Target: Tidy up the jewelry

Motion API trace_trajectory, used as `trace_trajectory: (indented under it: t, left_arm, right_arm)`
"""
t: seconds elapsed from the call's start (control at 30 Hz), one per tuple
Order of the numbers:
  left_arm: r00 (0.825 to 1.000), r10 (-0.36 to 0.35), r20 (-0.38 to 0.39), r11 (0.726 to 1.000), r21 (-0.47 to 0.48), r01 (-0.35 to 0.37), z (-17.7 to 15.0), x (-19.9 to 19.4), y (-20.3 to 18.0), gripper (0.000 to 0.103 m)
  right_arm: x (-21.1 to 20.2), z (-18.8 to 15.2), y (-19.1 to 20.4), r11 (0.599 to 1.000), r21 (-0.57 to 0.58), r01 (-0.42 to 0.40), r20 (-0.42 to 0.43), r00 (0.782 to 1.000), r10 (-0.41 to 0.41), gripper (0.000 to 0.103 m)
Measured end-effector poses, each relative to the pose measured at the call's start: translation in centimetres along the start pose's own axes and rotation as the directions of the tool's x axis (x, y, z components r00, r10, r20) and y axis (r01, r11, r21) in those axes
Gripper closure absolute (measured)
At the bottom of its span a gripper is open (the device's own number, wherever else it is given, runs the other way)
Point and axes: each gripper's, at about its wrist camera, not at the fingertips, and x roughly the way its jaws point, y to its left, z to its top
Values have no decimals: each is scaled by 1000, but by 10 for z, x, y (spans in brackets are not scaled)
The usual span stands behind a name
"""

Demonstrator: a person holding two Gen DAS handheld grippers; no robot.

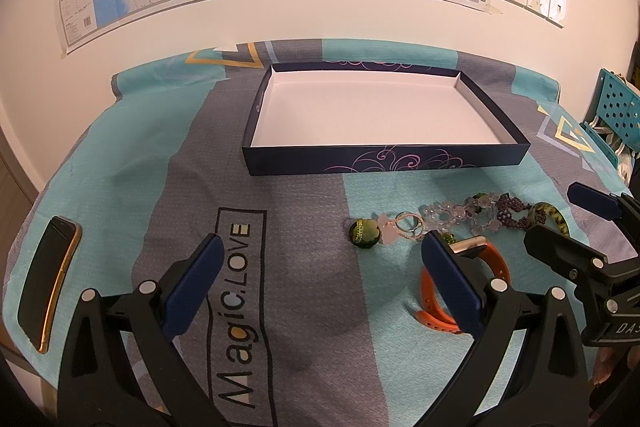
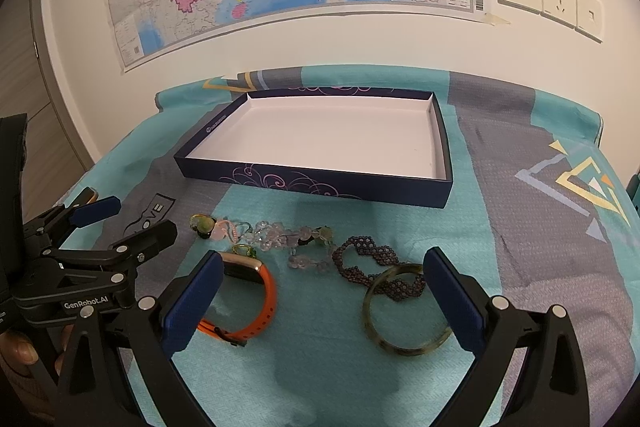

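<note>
Toward the back of the cloth-covered surface [image 2: 520, 187] sits a shallow dark blue cardboard box [image 2: 320, 183] with pink swirls on its outer wall and a plain white inside; nothing lies in it. Just in front of the box, on the teal and grey cloth, the jewelry is spread in a loose row. Farthest left is a round green stone ring [image 2: 203, 225], touching a pale pink ring [image 2: 228, 230]. Next comes a clear crystal bead bracelet [image 2: 276, 237], then a dark purple woven bead bracelet [image 2: 370, 253] whose near end lies inside a mottled green bangle [image 2: 404, 311]. An orange silicone wristband [image 2: 256, 303] with a gold-edged face lies nearer, below the rings.

Both tools hover above the cloth, gripping nothing. The left tool [image 1: 320, 279] is spread wide, its right finger just beside the orange wristband. The right tool [image 2: 322, 291] is likewise spread wide, with the wristband by its left finger and the bangle by its right.

At the far left edge lies a black smartphone [image 1: 48, 281] with a gold rim, well apart from the jewelry
</note>
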Motion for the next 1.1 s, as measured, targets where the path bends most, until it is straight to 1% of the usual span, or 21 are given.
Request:
trace_trajectory:
  t: [0.5,0.67,0.77,0.9,1.07,1.1]
  left_arm:
    - [1000,-10,-6,1000,16,10,0,1,-9,6]
    - [999,-28,-16,999,27,28,0,2,-11,6]
    - [998,-51,-27,998,36,52,-3,4,-13,6]
    - [995,-91,-51,993,77,95,-11,5,-23,6]
    - [985,-144,-96,981,113,155,-21,10,-35,6]
    - [982,-159,-104,978,117,171,-22,11,-37,8]
  right_arm:
    - [1,1,-3,1000,4,0,-5,1000,1,6]
    - [0,0,-6,1000,6,-2,-5,1000,2,6]
    - [-1,0,-9,1000,4,3,-6,1000,-3,6]
    - [-1,-1,-20,1000,24,5,-14,1000,-5,6]
    - [-2,-6,-45,997,61,48,-35,998,-46,6]
    - [-2,-8,-51,996,67,55,-41,998,-53,6]
